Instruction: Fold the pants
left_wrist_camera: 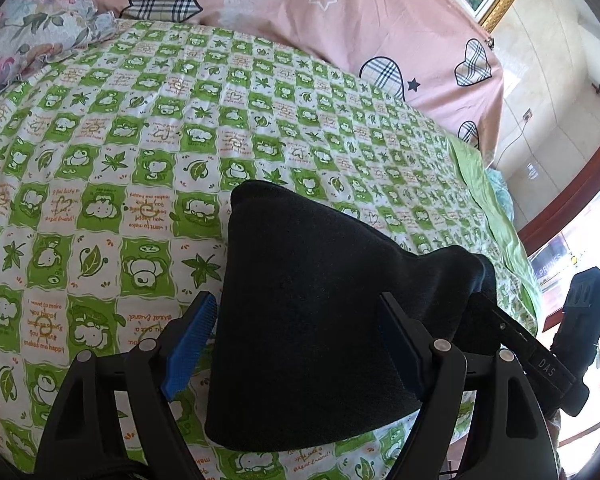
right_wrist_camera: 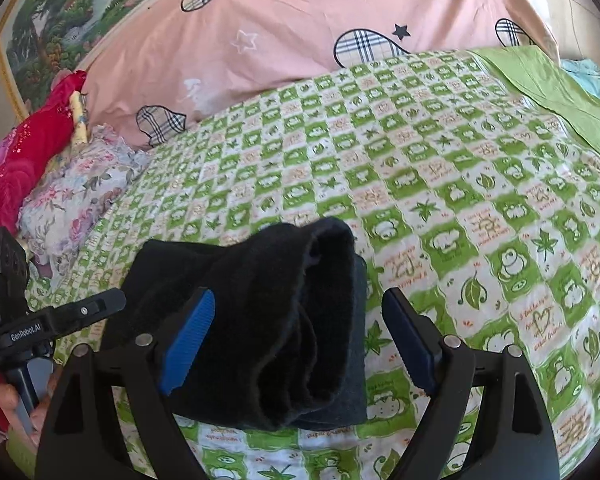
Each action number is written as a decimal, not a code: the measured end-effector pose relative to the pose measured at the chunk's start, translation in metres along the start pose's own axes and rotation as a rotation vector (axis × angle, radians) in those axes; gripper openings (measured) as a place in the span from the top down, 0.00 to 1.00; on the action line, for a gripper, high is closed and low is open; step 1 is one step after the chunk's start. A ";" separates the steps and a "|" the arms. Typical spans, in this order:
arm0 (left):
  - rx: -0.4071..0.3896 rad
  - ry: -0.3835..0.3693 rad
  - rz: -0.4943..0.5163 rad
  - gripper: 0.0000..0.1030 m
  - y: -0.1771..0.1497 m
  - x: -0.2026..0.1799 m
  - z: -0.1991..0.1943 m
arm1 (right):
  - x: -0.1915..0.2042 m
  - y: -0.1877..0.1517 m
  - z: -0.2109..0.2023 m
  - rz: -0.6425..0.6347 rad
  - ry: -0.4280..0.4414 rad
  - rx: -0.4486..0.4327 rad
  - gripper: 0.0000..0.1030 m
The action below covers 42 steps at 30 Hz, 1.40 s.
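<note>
The black pants (left_wrist_camera: pixel 312 320) lie folded into a compact bundle on the green and white checked bedsheet (left_wrist_camera: pixel 148 128). In the left wrist view my left gripper (left_wrist_camera: pixel 300 340) is open, its blue-padded fingers (left_wrist_camera: pixel 190 348) standing either side of the bundle. In the right wrist view the pants (right_wrist_camera: pixel 268 332) show stacked layers with a rolled end on top. My right gripper (right_wrist_camera: pixel 300 340) is open too, its fingers (right_wrist_camera: pixel 188 344) wide apart around the bundle's near end. The other gripper (right_wrist_camera: pixel 52 324) shows at the left edge there.
A pink quilt with plaid hearts (left_wrist_camera: pixel 340 20) lies along the far side of the bed. A floral pillow (right_wrist_camera: pixel 76 200) and red cloth (right_wrist_camera: pixel 24 160) sit at the left. The bed's green edge (left_wrist_camera: pixel 500 216) drops off toward a window at the right.
</note>
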<state>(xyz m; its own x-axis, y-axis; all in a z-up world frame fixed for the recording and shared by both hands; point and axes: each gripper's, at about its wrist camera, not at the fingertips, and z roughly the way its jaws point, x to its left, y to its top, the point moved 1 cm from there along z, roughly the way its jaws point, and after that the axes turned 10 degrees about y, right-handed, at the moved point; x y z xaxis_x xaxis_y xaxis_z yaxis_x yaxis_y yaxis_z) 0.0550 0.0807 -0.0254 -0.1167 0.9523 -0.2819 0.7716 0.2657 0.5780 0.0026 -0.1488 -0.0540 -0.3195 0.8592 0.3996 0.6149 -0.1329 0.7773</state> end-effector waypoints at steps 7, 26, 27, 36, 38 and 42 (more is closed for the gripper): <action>0.025 0.006 -0.010 0.21 -0.001 0.004 0.012 | -0.017 -0.008 0.007 0.042 0.004 0.033 0.17; 0.084 -0.031 -0.043 0.41 -0.001 0.029 0.038 | -0.041 -0.021 0.018 0.145 0.135 0.066 0.17; 0.089 -0.037 -0.050 0.41 -0.001 0.031 0.039 | -0.042 -0.021 0.019 0.146 0.141 0.068 0.17; 0.101 -0.005 -0.025 0.36 0.001 0.019 0.039 | -0.048 -0.021 0.024 0.180 0.207 0.080 0.25; 0.105 -0.015 -0.031 0.41 0.001 0.019 0.042 | -0.049 -0.022 0.026 0.194 0.248 0.093 0.29; 0.114 -0.055 -0.063 0.49 0.001 0.022 0.043 | -0.053 -0.025 0.030 0.228 0.296 0.103 0.38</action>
<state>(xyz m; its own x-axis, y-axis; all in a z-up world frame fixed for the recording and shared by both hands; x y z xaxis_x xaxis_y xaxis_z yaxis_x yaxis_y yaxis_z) 0.0798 0.0951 -0.0642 -0.1353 0.9239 -0.3579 0.8301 0.3029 0.4681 0.0258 -0.1765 -0.1092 -0.3509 0.6319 0.6911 0.7585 -0.2410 0.6055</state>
